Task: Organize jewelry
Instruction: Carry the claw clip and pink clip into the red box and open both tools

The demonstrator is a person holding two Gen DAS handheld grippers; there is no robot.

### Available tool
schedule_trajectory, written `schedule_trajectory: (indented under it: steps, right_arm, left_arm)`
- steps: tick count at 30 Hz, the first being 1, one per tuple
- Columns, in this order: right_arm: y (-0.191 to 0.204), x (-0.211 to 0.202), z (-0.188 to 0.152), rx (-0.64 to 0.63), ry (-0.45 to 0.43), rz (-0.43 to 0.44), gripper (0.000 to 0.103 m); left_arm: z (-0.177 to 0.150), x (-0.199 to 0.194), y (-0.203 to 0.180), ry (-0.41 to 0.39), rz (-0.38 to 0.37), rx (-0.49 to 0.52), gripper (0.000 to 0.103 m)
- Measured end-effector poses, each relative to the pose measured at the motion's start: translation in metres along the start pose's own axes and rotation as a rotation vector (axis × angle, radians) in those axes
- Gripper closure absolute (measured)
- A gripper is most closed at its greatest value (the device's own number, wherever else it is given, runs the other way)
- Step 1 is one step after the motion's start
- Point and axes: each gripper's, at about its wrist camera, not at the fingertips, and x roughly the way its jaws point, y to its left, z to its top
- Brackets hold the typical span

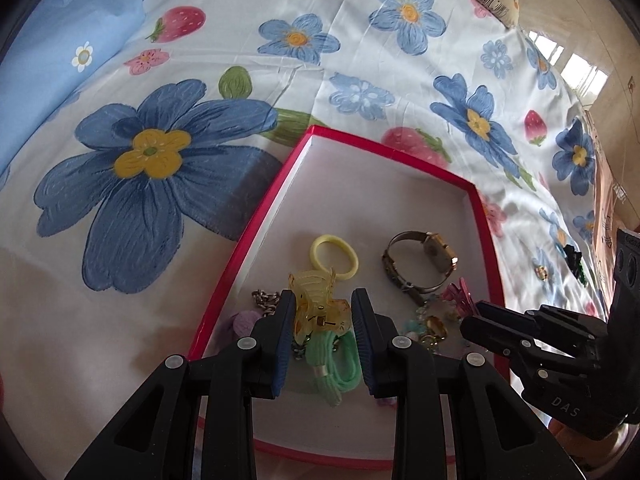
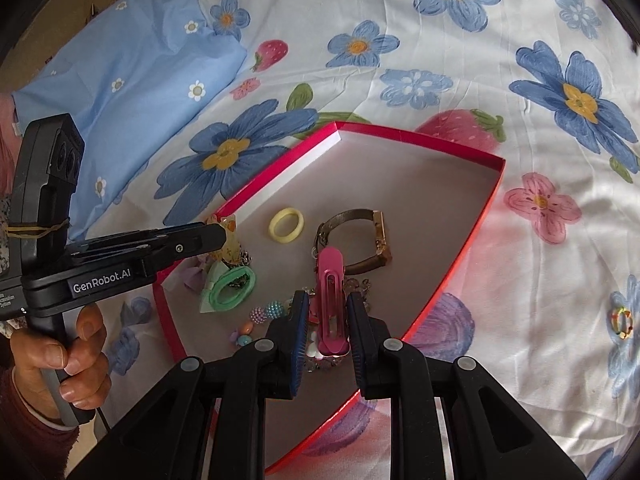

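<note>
Step in hand: we judge that we are carrying two hair clips over the red box (image 1: 240, 248) to set them down among the other pieces.
Left tool (image 1: 323, 322): narrowly parted, its pads closed on a yellow claw clip (image 1: 316, 304), lower centre of the left wrist view.
Right tool (image 2: 328, 320): nearly closed, gripping a pink hair clip (image 2: 331, 300) that points up the frame, lower centre of the right wrist view.
Box contents: a yellow hair ring (image 1: 335, 254) and a watch (image 1: 420, 264) near the middle; a green hair tie (image 1: 340, 364), a chain (image 1: 265, 300) and beaded pieces (image 2: 266, 312) toward the lower edge.
Box place: it lies open on the flowered bed sheet (image 1: 200, 208).
Outside the box: a small coloured ring (image 2: 622, 322) lies on the sheet at the right edge of the right wrist view.
Next move: we think each tool must sink to a bare patch of the floor before letting go, so nothing lands on the watch.
</note>
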Motion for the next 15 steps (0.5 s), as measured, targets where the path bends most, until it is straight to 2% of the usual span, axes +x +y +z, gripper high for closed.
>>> schedule_trajectory:
  steps: [15]
  right_arm:
    - [0.005,0.016,0.002,-0.03,0.03,-0.015,0.083]
  left_arm:
    - [0.004,0.022,-0.003,0.036,0.013,0.034,0.073]
